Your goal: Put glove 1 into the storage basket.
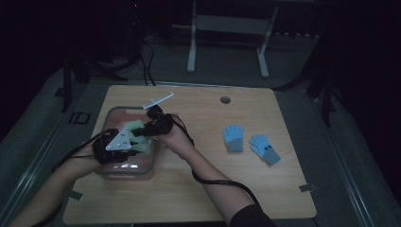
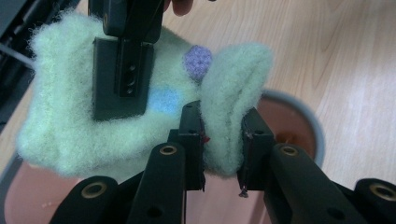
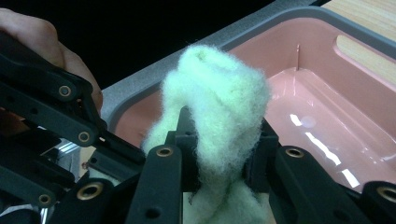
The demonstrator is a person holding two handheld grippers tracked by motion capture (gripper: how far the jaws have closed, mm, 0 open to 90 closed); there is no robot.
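- The pale wooden tabletop [image 1: 189, 189] fills the near part of the high view, its front edge cut off at the bottom together with the person's forearms; a black cable trails across it from the right arm.
- On its left half stands a pink plastic tub with a grey rim [image 1: 109, 113]; much of its inside is covered by hands and claws in the high view.
- The left claw [image 2: 223, 140] pinches a thick fold of a fluffy pale-green woollen glove [image 2: 70, 126], its pads pressed into the wool on both sides.
- The right claw [image 3: 222, 144] also clamps a bunched fold of the same glove, the wool bulging up between and over its jaws, so the pads themselves are mostly buried.
- The glove hangs stretched between the two claws above the tub, with small blue and purple patches on it; in the high view it is a pale smear, hard to make out.
- Farther right on the tabletop lie two light-blue knitted gloves with grey cuffs [image 1: 233, 138], near each other and well apart from the tub.
- Near the far edge sit a round grommet hole [image 1: 225, 100] and a thin white bar [image 1: 158, 100] by the tub's far corner; I cannot tell what it is.
- Beyond, the room is dark: grey floor, white frame legs [image 1: 191, 47], black cables.
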